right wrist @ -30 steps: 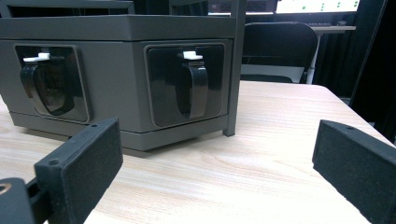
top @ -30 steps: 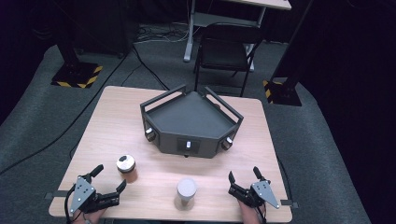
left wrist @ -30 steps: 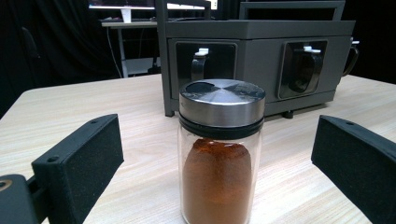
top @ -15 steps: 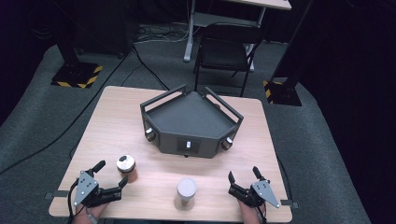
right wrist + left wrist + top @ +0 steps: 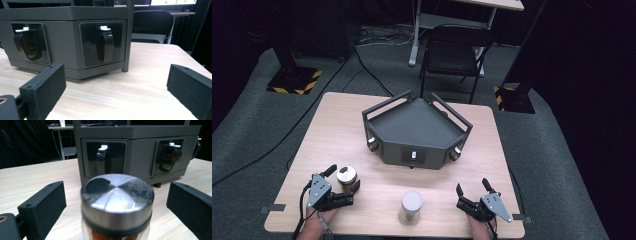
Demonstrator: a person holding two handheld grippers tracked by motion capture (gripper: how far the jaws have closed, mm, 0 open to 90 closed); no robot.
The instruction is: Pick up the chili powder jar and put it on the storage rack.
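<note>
Left gripper view puts the jar point(image 5: 117, 207) directly between the two black jaws of the left gripper point(image 5: 113, 207), which stand spread wide with clear gaps on both sides; nothing is pinched. High view places the same jar point(image 5: 346, 176) near the front left of the table point(image 5: 337, 125), inside the open left gripper point(image 5: 343, 181).

Handling, as judged: the body looks like clear glass with orange-brown contents, topped by a brushed metal lid on a dark band. It is likely rigid, fairly light, smooth and breakable if tipped or dropped. The best hold appears to be the straight glass wall below the lid, squeezed squarely, since the lid's rounded edge could slip.

Right gripper point(image 5: 472, 192) rests near the front right edge, jaws apart and holding nothing. A second, grey-capped jar point(image 5: 411, 207) stands between the two tools. A dark angular box point(image 5: 416, 131) with latches occupies the table's middle.

Surface: pale wood laminate, flat, dry. Room: dark, grey carpet, a black chair point(image 5: 452, 57) behind.
</note>
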